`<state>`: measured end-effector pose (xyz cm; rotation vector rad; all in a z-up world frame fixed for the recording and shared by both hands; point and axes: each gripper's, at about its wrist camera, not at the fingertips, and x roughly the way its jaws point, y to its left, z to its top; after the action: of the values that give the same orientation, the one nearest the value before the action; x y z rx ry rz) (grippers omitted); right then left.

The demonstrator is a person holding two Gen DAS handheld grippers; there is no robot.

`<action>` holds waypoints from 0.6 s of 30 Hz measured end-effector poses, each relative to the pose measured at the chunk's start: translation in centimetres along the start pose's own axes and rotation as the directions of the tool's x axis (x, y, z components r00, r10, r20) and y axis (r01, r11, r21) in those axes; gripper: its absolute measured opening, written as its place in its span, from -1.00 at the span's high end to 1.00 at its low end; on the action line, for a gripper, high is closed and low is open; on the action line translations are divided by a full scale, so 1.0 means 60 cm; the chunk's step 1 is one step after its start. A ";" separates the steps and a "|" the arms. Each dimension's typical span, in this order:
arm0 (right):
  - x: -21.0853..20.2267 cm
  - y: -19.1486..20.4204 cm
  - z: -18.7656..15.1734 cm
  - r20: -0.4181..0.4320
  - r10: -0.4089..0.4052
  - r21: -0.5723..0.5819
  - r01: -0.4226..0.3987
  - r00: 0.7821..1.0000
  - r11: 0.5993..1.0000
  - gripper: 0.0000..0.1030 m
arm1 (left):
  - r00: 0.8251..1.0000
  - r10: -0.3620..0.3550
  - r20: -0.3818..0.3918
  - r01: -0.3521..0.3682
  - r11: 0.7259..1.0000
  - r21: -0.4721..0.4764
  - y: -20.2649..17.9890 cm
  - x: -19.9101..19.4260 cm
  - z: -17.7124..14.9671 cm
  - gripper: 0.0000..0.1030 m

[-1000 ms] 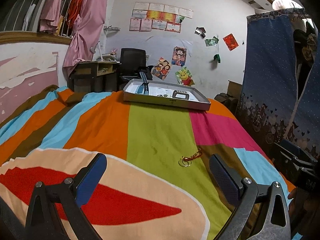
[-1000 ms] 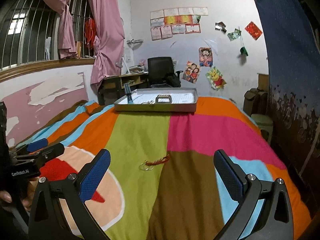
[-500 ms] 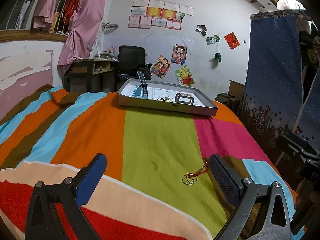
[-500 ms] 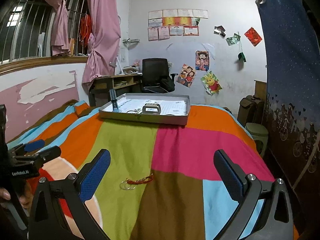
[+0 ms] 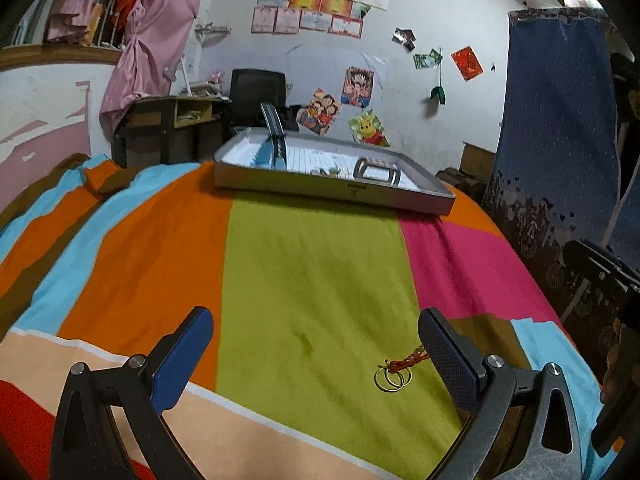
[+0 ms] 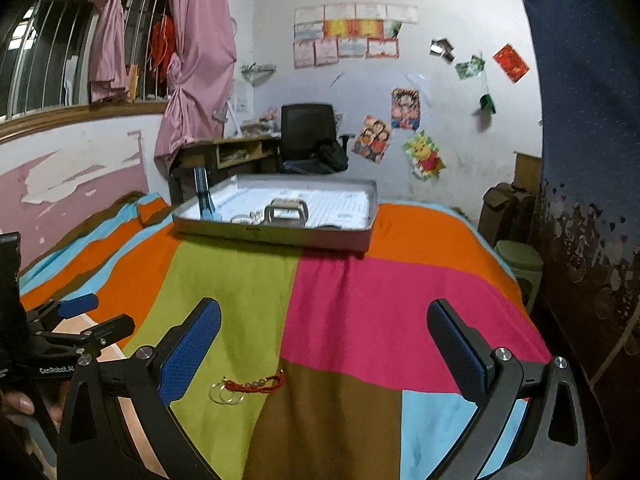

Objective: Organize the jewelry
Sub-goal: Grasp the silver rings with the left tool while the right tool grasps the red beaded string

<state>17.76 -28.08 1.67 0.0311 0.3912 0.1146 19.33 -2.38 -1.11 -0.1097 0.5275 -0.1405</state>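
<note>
Tray (image 5: 332,190) first: shallow, grey, sitting at the far end of the bed (image 5: 312,272), holding a blue watch strap (image 5: 274,142) standing up at the left end, a metal bracelet (image 5: 378,172) arched near the front wall, and a few small pieces beside that, too blurred to name. Same tray (image 6: 276,234) showing from the right wrist, strap (image 6: 204,196) on the left, bracelet (image 6: 286,212) mid-front.

Counting now: one tray, one strap, one metal bracelet in it; outside it, one red beaded bracelet (image 5: 408,361) with two gold rings (image 5: 393,379) at one end, lying flat on the green stripe of the bedspread, well apart from the tray.

Lying with its long axis running across the bed, ring end toward the left, red cord end toward the brown patch on the right; from the right wrist, rings (image 6: 226,394) low-left, red cord (image 6: 258,385) rising slightly to the right.

Left hand-held gripper (image 5: 316,354) hovering above the bedspread, jaws spread wide, holding nothing, its right finger (image 5: 448,364) covering the cord's far tip. Right hand-held gripper (image 6: 324,346) also gaping wide and empty, red bracelet sitting just inside its left finger (image 6: 192,350). Left unit (image 6: 60,336) peeking in at the lower-left edge of the right view, gripped by a person's hand (image 6: 18,406).
</note>
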 end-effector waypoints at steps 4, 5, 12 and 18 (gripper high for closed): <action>0.036 -0.005 -0.011 -0.061 0.048 -0.004 -0.048 0.997 0.999 -0.88 | 0.999 -0.023 -0.049 0.023 1.000 0.002 0.000 0.027 -0.015 -1.00; 0.044 -0.006 -0.015 -0.076 0.058 -0.006 -0.058 0.995 0.998 -0.82 | 0.998 -0.029 -0.059 0.030 1.000 0.005 0.000 0.032 -0.018 -1.00; 0.120 -0.011 -0.057 -0.216 0.182 0.034 -0.179 0.959 0.983 -0.13 | 0.982 -0.118 -0.148 0.124 0.992 0.035 -0.009 0.066 -0.042 -1.00; 0.181 0.012 -0.094 -0.315 0.258 0.023 -0.264 0.913 0.964 0.30 | 0.948 -0.198 -0.250 0.213 0.976 0.037 -0.016 0.100 -0.056 -0.50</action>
<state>25.50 -26.05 -7.60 0.0459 0.7064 0.3920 22.62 -4.54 -6.81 -0.0853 0.7577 -0.3784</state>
